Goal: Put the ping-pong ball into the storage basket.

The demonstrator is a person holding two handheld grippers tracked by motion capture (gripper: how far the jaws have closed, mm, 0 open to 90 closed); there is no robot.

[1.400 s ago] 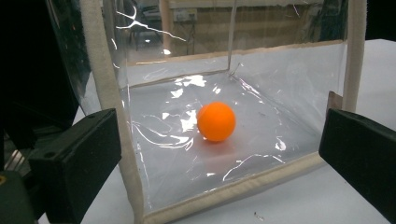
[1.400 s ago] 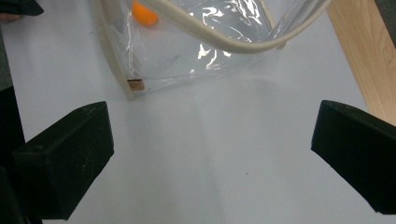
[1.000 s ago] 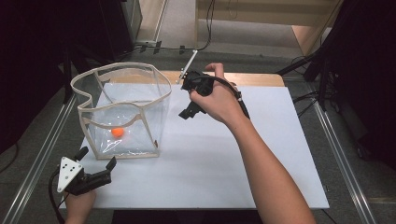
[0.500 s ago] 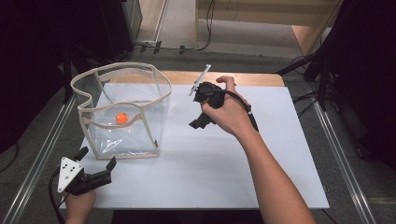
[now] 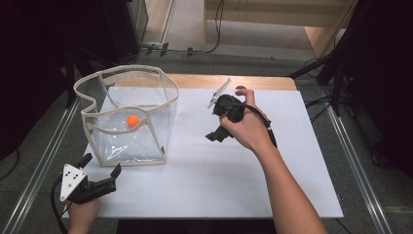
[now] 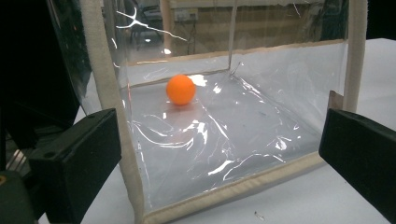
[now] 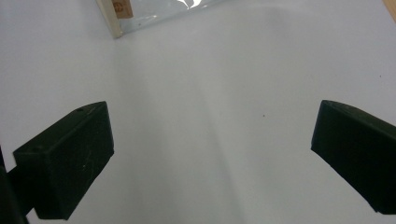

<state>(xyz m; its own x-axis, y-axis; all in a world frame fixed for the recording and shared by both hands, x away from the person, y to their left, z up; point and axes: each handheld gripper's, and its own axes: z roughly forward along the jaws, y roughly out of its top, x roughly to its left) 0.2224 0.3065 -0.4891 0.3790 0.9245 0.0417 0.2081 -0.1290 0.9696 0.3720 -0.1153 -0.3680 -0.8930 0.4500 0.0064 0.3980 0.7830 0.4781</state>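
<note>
Ball point(image 5: 132, 121), orange, inside clear bag point(image 5: 160, 105): likely light, smooth, rolls; grip across its middle. Left tool point(image 5: 101, 174) and right tool point(image 5: 214, 134): jaws apart, empty.

In the high view, the hand hides most of the right gripper point(image 5: 217, 132). In the right gripper view, the clear bag point(image 7: 154, 11) is cut off by the top edge at upper left, and both fingers point(image 7: 65, 158) run off the bottom.
</note>
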